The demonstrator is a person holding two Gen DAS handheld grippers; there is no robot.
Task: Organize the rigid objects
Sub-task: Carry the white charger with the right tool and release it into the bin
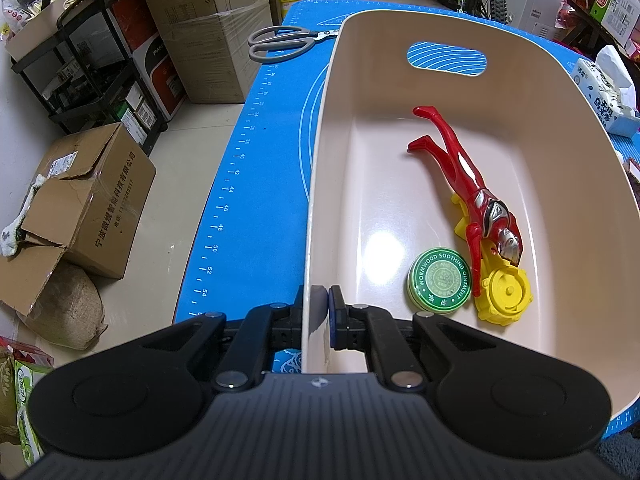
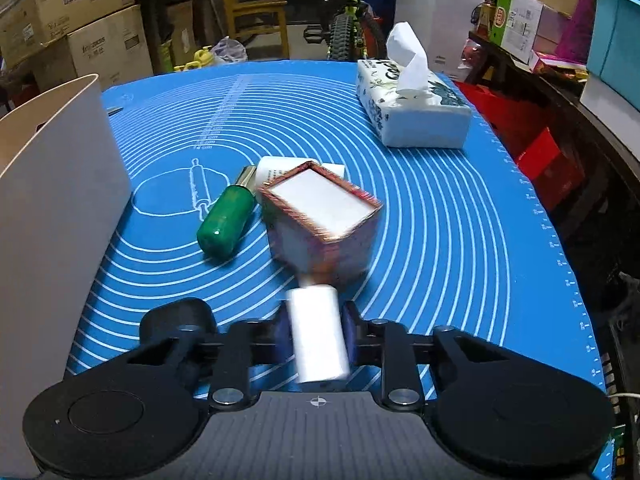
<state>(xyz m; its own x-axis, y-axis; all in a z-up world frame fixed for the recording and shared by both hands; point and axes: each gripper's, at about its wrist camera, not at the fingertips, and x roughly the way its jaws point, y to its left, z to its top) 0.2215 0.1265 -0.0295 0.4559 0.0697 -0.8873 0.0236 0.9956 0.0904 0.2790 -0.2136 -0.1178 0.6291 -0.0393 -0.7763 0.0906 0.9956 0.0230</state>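
Blue mat (image 2: 460, 240): left gripper (image 1: 320, 312) pinches bin (image 1: 520, 80) near wall, steadying; right gripper (image 2: 316, 332) clamps white cylinder (image 2: 318, 340) for binning.

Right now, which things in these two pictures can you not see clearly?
- Right wrist view: the white bottle in the right tongs and the box beyond it are motion-blurred; no label reads.
- Right wrist view: a white tube lies mostly hidden behind the box.
- Left wrist view: the scissors have their blade tips hidden by the bin rim.
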